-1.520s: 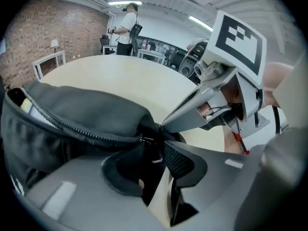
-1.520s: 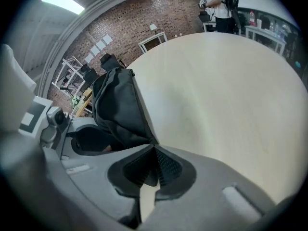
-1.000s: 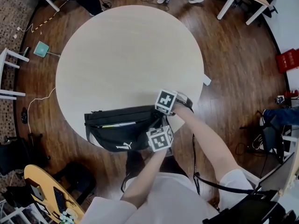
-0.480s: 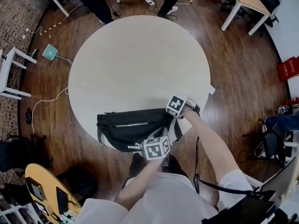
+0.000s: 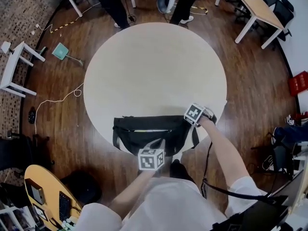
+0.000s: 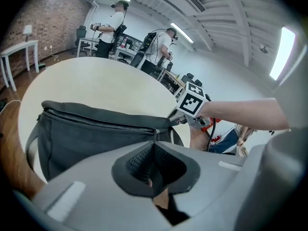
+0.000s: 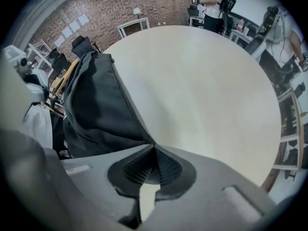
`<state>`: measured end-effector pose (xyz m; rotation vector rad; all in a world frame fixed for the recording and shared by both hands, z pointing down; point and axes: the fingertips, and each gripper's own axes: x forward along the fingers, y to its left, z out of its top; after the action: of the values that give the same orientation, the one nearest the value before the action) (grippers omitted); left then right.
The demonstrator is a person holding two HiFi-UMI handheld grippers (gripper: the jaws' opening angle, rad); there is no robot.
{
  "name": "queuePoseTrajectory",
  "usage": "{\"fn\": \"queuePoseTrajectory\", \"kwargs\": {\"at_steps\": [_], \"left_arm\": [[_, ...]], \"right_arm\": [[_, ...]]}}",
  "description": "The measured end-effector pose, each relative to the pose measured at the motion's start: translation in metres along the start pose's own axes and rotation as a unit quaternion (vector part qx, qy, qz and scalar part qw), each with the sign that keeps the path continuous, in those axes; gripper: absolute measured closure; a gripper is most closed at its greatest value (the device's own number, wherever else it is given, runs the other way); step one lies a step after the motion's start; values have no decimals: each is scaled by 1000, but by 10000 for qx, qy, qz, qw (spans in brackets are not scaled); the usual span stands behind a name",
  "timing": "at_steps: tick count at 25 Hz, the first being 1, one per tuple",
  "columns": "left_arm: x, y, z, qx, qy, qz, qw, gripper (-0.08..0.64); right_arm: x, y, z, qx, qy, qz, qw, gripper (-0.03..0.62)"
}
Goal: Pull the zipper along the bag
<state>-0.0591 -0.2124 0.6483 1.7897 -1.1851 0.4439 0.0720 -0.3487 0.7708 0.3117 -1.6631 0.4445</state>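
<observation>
Left hand-held gripper (image 6: 155, 145): closed on zipper pull (image 6: 156, 131) | right hand-held gripper (image 7: 153, 150): pinching bag (image 5: 144, 137) end | zipper lies sideways, mostly off to the left

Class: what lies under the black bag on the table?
The pale round table, at its near edge. The patch directly beneath the black bag is covered, so anything lying there cannot be seen.

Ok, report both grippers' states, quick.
Left gripper: shut on the zipper pull.
Right gripper: shut on the bag, at its end.
</observation>
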Motion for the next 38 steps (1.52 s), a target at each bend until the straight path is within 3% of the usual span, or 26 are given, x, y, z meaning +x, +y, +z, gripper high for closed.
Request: {"fn": "queuePoseTrajectory", "kwargs": {"at_steps": [9, 12, 15, 28, 38], "left_arm": [[-34, 51, 9, 502, 84, -238, 9984, 540], [-45, 66, 8, 726, 100, -238, 9970, 540], [-55, 89, 12, 803, 92, -201, 9965, 540], [-103, 233, 20, 652, -139, 641, 9957, 540], [-90, 310, 38, 1318, -280, 1016, 9857, 538]], "right_arm": [[4, 9, 8, -48, 7, -82, 10000, 603], [1, 5, 11, -181, -74, -359, 9992, 601], [-2, 3, 3, -173, 196, -509, 9984, 601], [-4, 2, -5, -170, 889, -677, 9936, 601], [0, 5, 1, -299, 1037, -691, 9918, 601]]}}
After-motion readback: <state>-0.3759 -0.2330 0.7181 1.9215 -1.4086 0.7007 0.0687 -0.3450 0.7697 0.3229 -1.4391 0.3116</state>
